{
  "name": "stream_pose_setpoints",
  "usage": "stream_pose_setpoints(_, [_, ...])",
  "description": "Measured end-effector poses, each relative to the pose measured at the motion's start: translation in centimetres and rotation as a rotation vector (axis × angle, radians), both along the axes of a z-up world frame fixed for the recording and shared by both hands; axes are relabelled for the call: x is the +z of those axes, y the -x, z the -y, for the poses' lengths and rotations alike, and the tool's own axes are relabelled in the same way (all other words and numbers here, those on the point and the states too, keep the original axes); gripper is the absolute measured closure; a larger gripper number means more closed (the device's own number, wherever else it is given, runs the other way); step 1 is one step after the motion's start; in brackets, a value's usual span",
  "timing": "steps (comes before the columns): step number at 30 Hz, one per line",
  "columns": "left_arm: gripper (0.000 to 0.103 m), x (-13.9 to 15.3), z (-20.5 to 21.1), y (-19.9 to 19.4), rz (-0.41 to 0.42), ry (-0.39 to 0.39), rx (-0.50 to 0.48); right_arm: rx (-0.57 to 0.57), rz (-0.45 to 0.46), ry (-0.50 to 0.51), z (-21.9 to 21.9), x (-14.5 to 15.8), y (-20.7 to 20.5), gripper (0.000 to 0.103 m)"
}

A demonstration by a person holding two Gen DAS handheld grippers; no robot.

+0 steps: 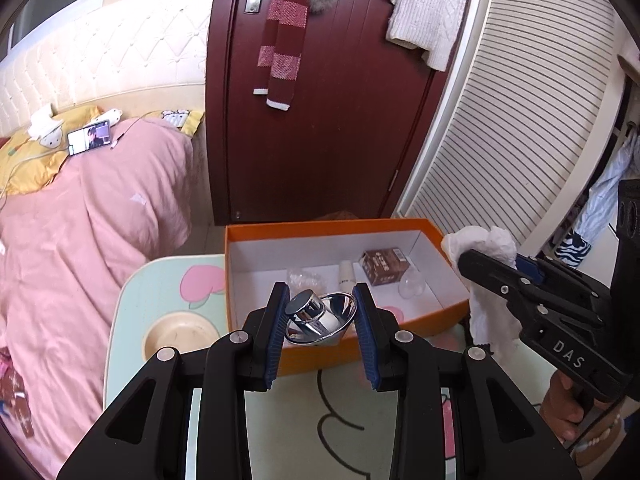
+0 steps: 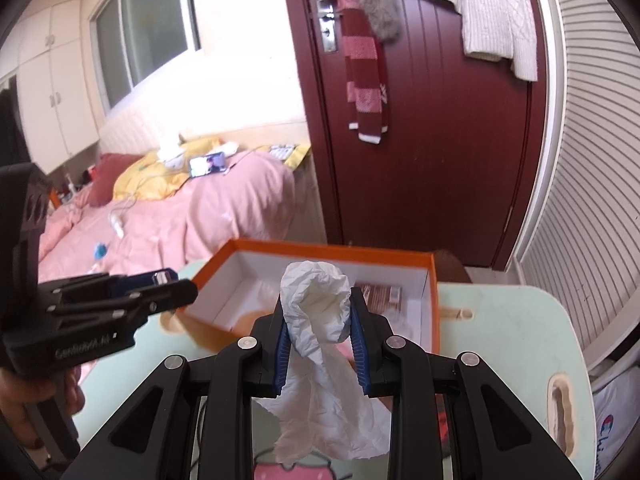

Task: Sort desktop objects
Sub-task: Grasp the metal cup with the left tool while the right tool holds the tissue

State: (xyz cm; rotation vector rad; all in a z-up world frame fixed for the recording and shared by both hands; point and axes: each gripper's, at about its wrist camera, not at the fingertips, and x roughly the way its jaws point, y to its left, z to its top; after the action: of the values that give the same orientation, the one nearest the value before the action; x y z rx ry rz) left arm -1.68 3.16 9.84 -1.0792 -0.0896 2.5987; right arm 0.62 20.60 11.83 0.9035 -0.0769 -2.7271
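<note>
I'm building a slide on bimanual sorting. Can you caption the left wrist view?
Left gripper holds a chrome funnel-shaped piece over the orange box; right gripper carries crumpled tissue.

A bed with a pink quilt (image 1: 88, 216) fills the left, and on its far end a lit phone (image 1: 89, 137) lies beside a yellow pillow (image 1: 36, 160). Far behind stands a dark red door (image 1: 320, 120), with a striped scarf (image 1: 285, 32) hanging down it and a white knit sweater (image 1: 434, 12) draped over its top. To the right is a slatted white wardrobe door (image 1: 520, 120).
</note>
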Motion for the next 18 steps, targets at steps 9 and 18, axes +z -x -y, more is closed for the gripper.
stream_pose_setpoints(9, [0.069,-0.4,-0.4,1.4,0.013,0.007,-0.002,-0.011,0.011,0.004,0.5,-0.2,1.8,0.077])
stream_pose_setpoints(18, [0.069,-0.9,-0.4,2.6,0.025,0.004,0.009,-0.025,0.043,0.000,0.4,-1.0,3.0,0.077])
